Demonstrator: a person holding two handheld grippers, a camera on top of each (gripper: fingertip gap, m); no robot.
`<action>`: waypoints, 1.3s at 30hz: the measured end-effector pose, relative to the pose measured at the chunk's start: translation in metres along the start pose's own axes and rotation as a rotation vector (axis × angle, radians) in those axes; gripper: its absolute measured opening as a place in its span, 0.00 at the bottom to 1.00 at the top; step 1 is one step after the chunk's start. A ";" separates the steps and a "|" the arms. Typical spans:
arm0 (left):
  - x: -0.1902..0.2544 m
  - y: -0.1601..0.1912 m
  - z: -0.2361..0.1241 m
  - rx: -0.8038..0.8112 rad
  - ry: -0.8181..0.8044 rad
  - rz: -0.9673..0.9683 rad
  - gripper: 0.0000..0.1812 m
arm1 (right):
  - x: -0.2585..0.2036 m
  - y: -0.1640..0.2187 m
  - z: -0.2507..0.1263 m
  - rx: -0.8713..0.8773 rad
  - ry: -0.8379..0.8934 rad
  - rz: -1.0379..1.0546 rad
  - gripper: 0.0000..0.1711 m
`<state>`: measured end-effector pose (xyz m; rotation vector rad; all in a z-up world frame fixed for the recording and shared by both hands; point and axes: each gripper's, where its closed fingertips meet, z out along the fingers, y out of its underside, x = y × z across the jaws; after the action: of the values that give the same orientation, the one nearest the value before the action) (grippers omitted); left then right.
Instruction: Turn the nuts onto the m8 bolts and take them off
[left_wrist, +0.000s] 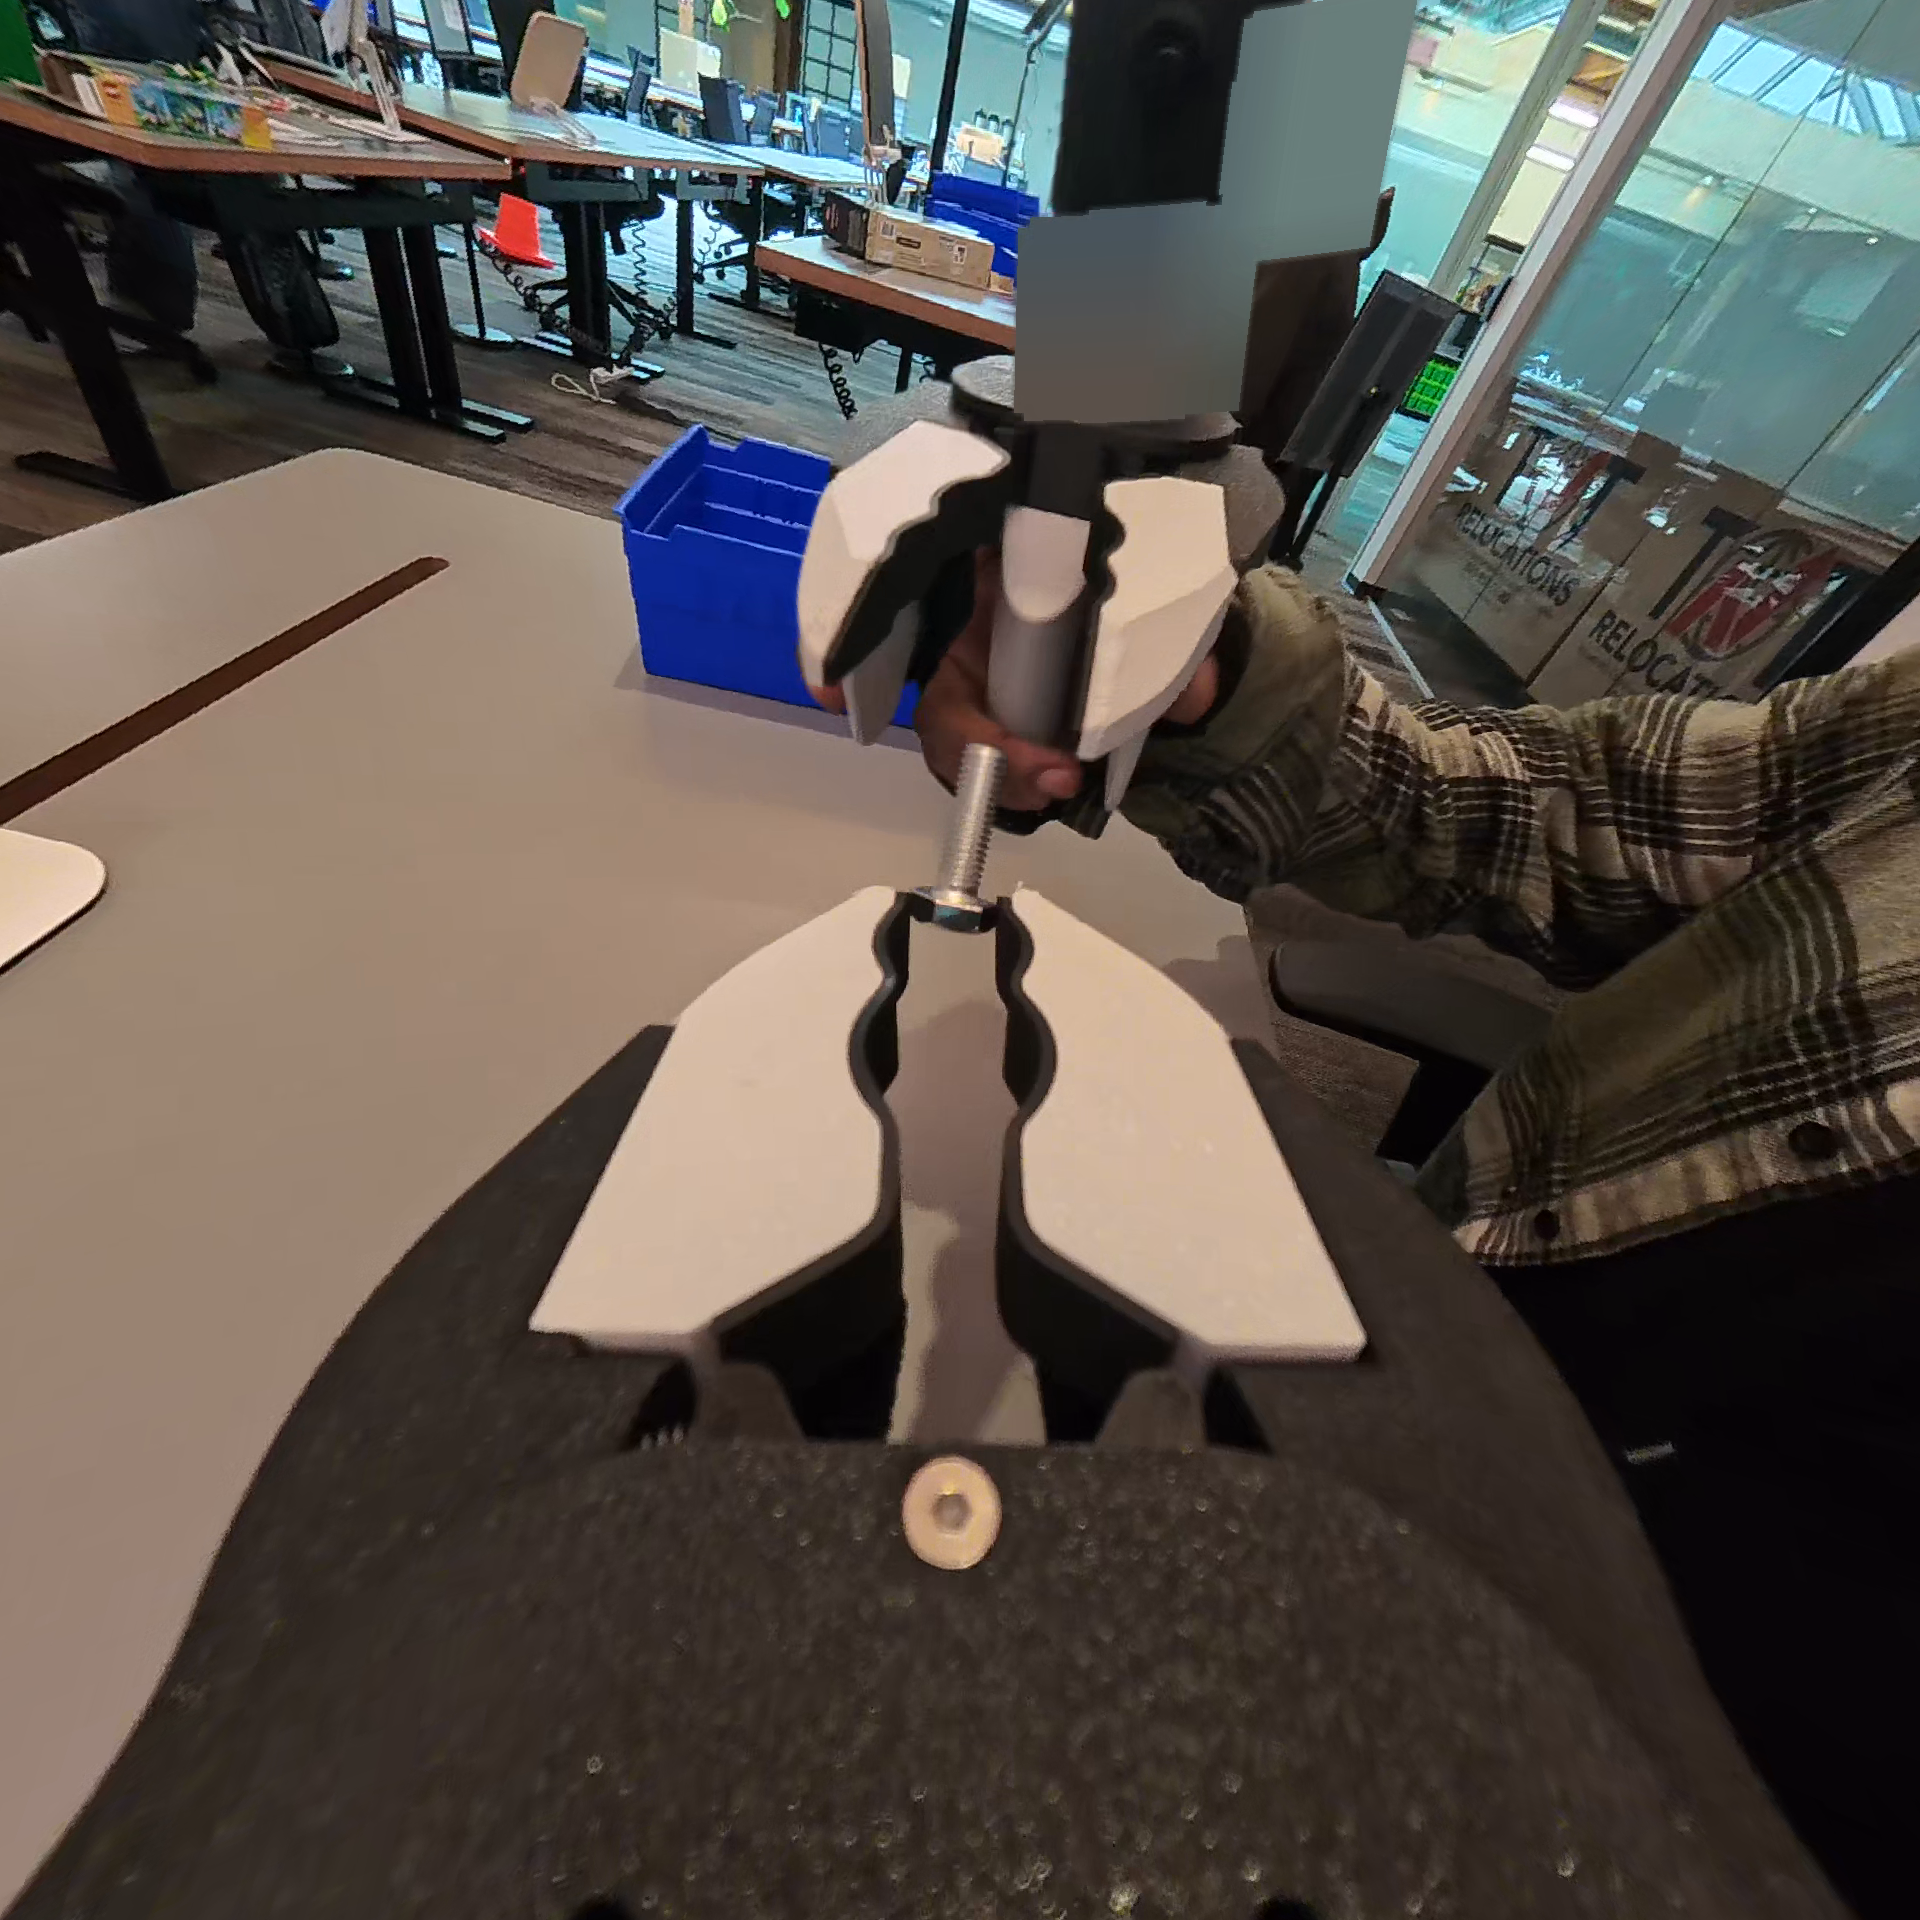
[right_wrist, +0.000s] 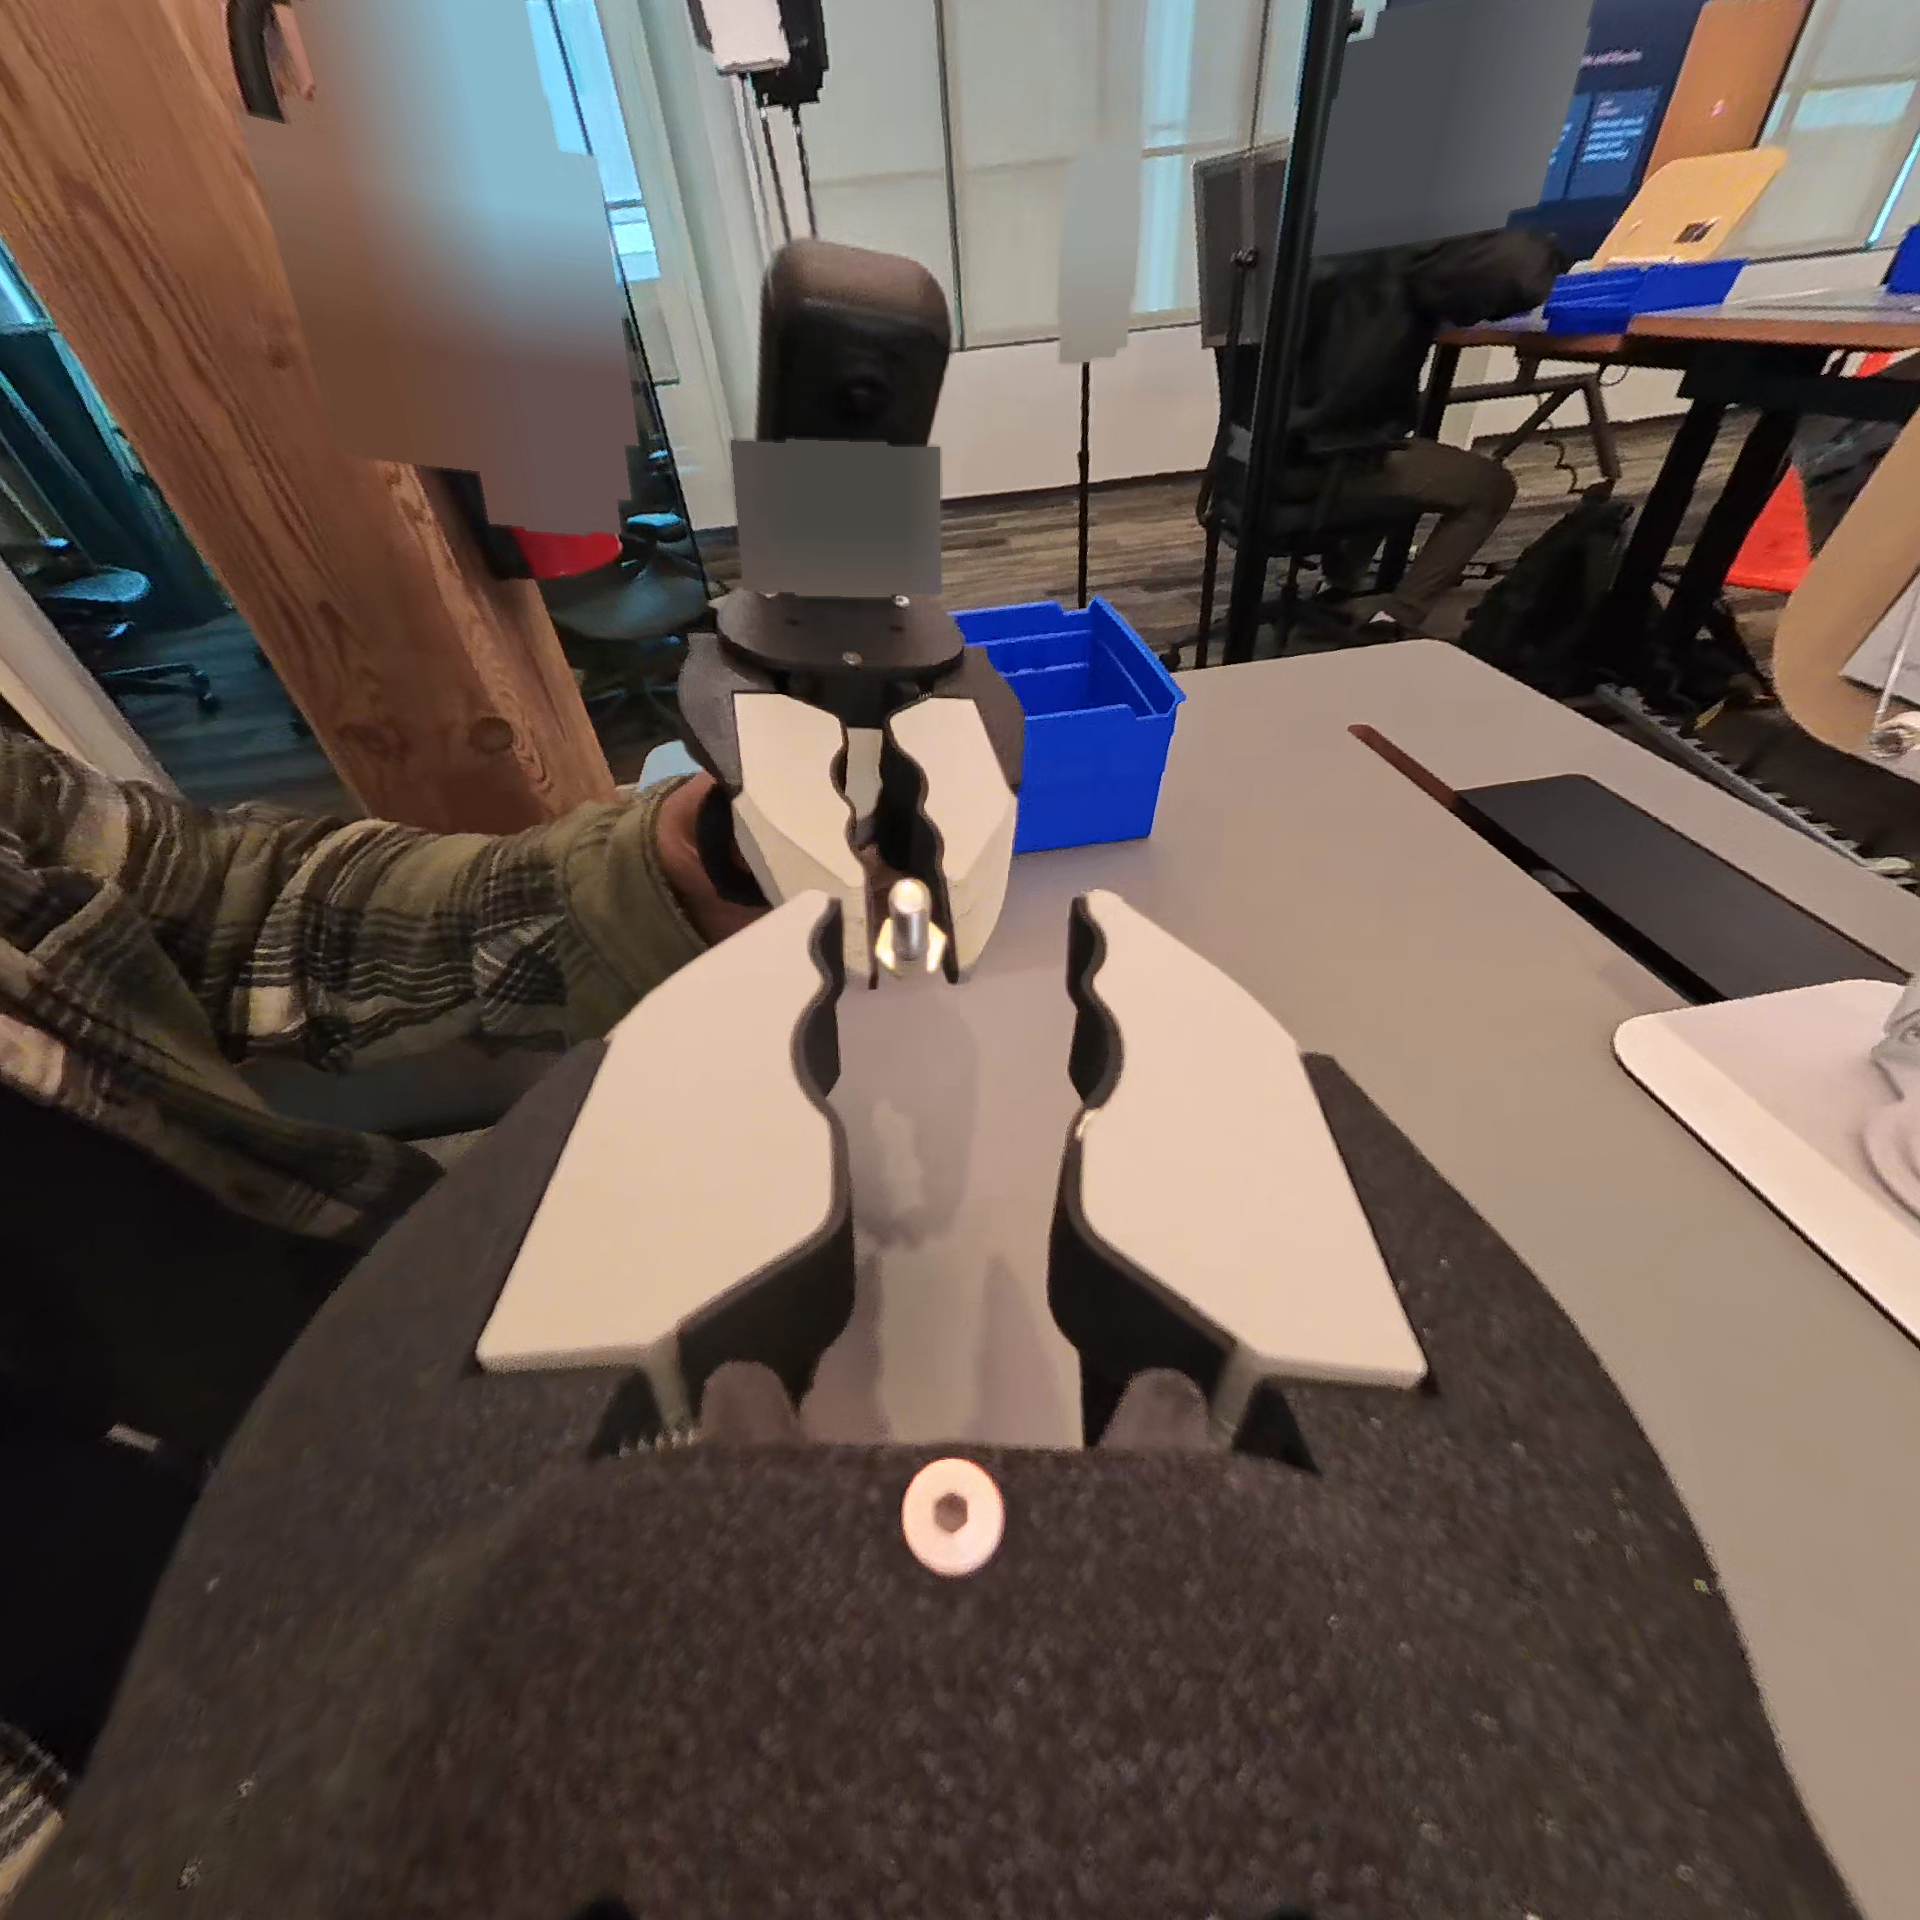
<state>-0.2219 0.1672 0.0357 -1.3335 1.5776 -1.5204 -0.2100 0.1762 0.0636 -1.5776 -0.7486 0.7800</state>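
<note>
Left wrist view, left to right: grey table (left_wrist: 416, 831); blue bin (left_wrist: 717, 582) upper centre. Left gripper (left_wrist: 954, 912) clamped on bolt (left_wrist: 968, 831) at its hex head, at frame centre, shank upright. Right gripper (left_wrist: 987, 727) just above, fingers spread. Lettered glass wall (left_wrist: 1662, 582) at right; wording not transcribed.

Right wrist view: plaid sleeve (right_wrist: 343, 925) left; right gripper (right_wrist: 951, 914) fingers apart; bolt (right_wrist: 909, 935) between them at centre.

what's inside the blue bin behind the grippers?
The blue bin shows only bare blue walls and stepped inner ledges near its top; no nuts or bolts visible. Its floor is hidden by the front wall, and the left gripper, holding the bolt, covers its left corner.
</note>
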 end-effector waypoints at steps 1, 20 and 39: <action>0.001 0.000 0.001 0.006 0.003 0.001 0.08 | -0.001 0.002 0.001 -0.010 -0.008 -0.002 0.23; 0.006 0.007 0.016 0.034 0.080 -0.012 0.09 | -0.013 0.015 0.005 -0.068 -0.097 -0.014 0.04; -0.004 0.021 -0.040 -0.067 -0.166 0.009 0.39 | -0.003 0.024 -0.012 -0.030 -0.058 0.038 0.04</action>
<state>-0.2621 0.1827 0.0220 -1.4474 1.5390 -1.3257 -0.2004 0.1639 0.0415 -1.6062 -0.7771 0.8487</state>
